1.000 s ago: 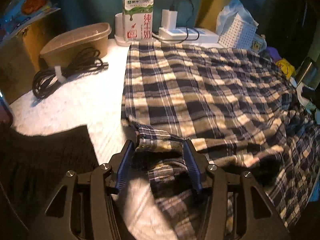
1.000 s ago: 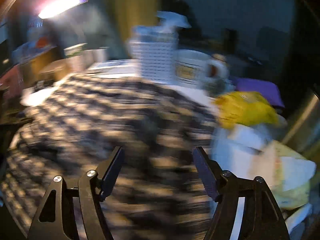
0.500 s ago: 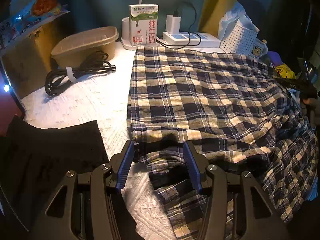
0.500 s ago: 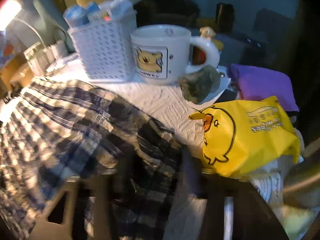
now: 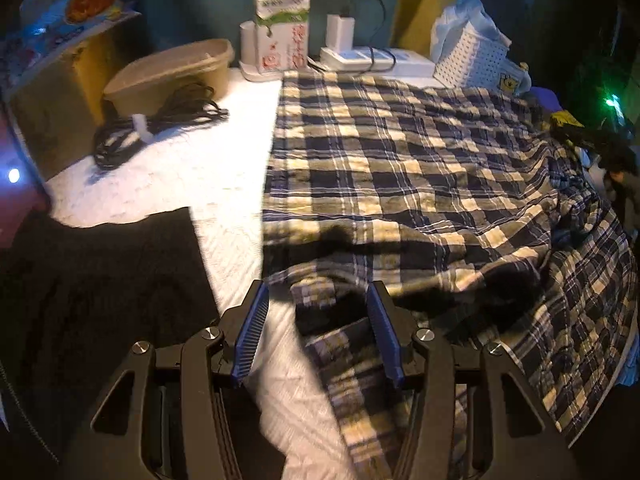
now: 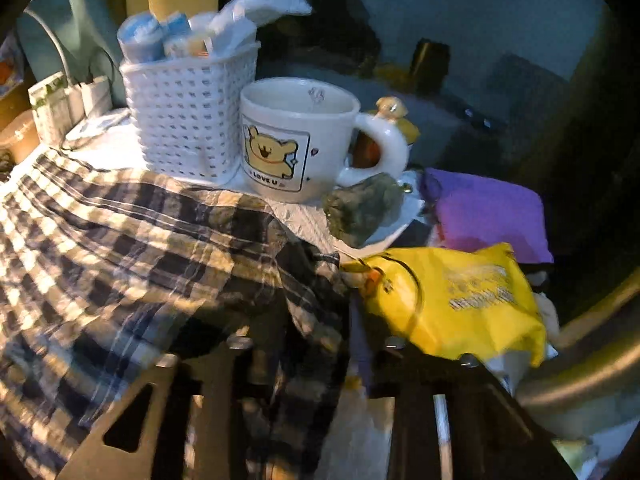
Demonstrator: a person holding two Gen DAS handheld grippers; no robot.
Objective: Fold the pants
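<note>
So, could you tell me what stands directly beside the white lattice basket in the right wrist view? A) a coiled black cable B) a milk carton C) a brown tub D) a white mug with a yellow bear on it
D: the white mug with its yellow bear print stands right next to the white lattice basket.

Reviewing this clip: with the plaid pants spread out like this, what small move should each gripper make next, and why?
Probably close both grippers on the cloth. The left gripper stands open around a bunched edge of the plaid pants, pads not pressing. The right gripper, blurred, has its jaws opening with cloth draped between them near the yellow bag. Neither seems to grip firmly enough to lift a fold.
</note>
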